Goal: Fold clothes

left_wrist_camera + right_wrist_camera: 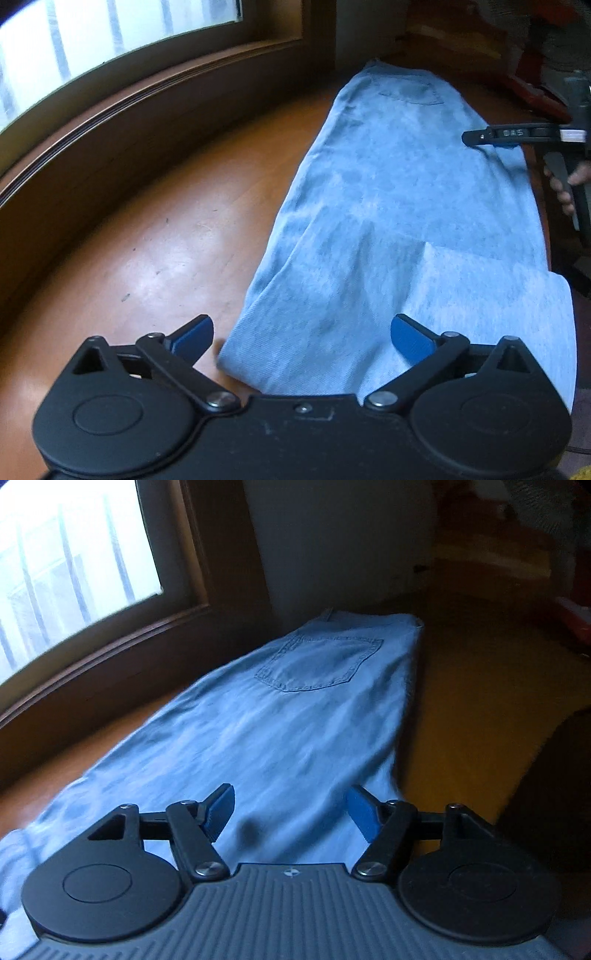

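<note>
Wooden table (glossy brown) carries flat light-blue jeans

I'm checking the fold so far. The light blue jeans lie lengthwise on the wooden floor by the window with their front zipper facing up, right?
Not quite: the jeans lie with a back pocket facing up, not the front zipper, as the right wrist view shows. They do lie lengthwise on the wooden floor by the window.

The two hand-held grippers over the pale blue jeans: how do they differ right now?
The left hand-held gripper has its blue pads spread wider than the right hand-held gripper. The left sits over the hem end of the pale blue denim jeans; the right is nearer the back pocket. Both are open, holding nothing.
</note>
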Demonstrator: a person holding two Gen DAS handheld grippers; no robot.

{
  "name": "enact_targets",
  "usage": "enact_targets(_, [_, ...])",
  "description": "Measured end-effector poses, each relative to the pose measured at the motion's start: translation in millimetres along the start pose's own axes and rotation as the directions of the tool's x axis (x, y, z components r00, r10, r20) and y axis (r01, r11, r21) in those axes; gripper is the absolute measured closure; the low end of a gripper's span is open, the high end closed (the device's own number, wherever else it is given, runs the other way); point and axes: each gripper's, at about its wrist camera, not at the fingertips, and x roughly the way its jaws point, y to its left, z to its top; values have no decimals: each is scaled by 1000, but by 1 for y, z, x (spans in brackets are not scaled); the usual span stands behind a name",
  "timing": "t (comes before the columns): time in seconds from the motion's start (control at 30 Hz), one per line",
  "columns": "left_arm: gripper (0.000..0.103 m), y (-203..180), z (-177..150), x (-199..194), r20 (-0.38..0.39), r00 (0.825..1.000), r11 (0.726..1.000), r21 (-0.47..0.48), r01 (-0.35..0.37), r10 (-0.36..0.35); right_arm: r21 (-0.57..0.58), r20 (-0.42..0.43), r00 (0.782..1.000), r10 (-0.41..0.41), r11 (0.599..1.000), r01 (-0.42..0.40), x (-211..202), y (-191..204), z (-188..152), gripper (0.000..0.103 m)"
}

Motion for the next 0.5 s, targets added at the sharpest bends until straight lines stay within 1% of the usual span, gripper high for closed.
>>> enact_targets(0.03, [0,-2,1,1,-5,1000,1000,-13,-2,2,-43,-4,1000,-25,999,25,7,3,4,41])
enact_targets(0.07, [0,-3,3,2,-11,1000,1000,-25,3,-3,-82,-7,999,-44,996,43,13,5,7,43])
enact_targets(0.13, [0,-3,6,4,-18,1000,999,-29,17,-17,-152,-13,997,-77,986,74,24,9,13,43])
enact_targets(0.17, [0,-5,8,5,-20,1000,1000,-19,20,-21,-169,-11,996,-90,982,87,29,9,16,42])
enact_targets(0.23, [0,-9,10,5,-22,999,999,19,30,-29,-149,-10,995,-102,984,99,33,3,21,37])
enact_targets(0.33, [0,-11,10,2,-12,999,996,84,34,-33,-109,-20,994,-109,988,106,34,-4,26,39])
enact_targets(0.4, [1,-8,7,-1,-2,999,993,114,42,-42,-64,7,994,-109,992,109,16,-6,23,39])
enact_targets(0.5, [1,10,1,-8,17,997,986,150,72,-76,25,79,994,-73,997,71,-36,0,6,35])
